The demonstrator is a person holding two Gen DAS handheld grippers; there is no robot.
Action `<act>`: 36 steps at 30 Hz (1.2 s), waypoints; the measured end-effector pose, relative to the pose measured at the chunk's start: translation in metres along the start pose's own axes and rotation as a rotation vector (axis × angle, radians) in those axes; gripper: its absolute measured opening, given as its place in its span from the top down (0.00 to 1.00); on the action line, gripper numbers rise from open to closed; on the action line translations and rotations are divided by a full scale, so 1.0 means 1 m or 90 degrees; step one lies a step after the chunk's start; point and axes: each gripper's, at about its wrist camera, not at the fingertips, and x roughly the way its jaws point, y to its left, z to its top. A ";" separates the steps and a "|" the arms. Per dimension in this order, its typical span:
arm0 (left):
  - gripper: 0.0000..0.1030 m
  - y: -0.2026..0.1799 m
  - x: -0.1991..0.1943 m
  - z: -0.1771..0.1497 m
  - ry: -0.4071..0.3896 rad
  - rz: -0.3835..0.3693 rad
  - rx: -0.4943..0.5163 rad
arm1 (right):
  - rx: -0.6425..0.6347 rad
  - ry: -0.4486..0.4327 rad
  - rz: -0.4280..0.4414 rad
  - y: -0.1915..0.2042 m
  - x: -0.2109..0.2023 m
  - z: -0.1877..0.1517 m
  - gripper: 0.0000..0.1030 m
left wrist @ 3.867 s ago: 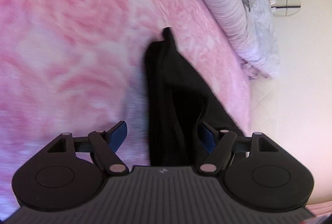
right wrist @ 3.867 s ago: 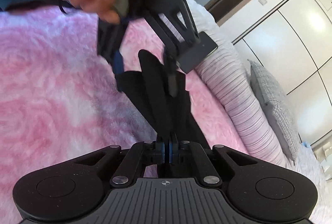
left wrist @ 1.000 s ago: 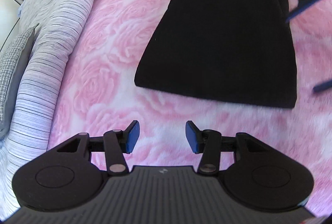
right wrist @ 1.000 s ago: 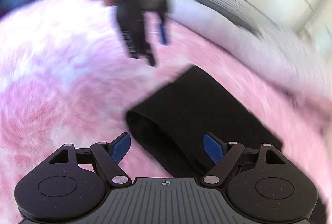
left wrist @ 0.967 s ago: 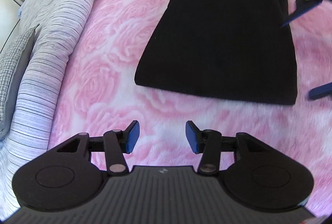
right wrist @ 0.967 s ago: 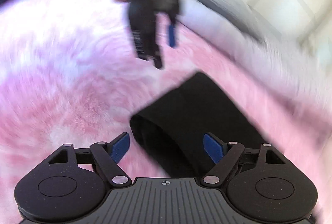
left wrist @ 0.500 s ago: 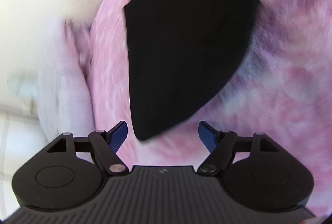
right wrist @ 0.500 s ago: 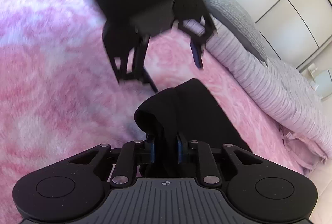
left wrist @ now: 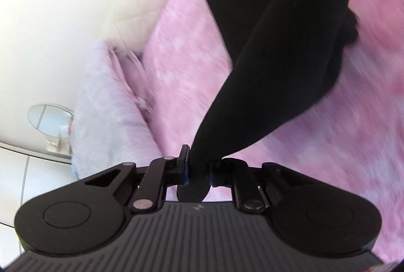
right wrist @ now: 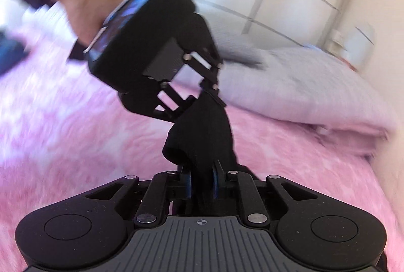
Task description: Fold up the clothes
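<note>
Above the pink fleece blanket [left wrist: 315,135] hangs one black garment [left wrist: 282,65], stretched between two grippers and lifted clear of the bed along most of its length. Its near end is pinched in the left gripper [left wrist: 198,168], whose jaws are closing onto a bunched fold of the cloth. From the right wrist view, the right gripper [right wrist: 202,180] likewise clamps a thick wad of the same black fabric [right wrist: 202,135] between its blue pads, jaws closing. Both tools tilt downward toward the bed. Across from the right gripper, one bare hand [right wrist: 85,12] with a dark sleeve at the wrist carries the left gripper, angled down and inward so that the two sets of fingers nearly meet over the cloth. Beyond lies one rolled, pale striped duvet [right wrist: 303,95], and one round mirror [left wrist: 48,118] on the floor beside the bed.
</note>
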 end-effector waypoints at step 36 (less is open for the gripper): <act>0.56 0.076 0.160 0.232 0.072 -0.252 -0.410 | 0.784 0.070 -0.099 -0.462 -0.113 -0.266 0.56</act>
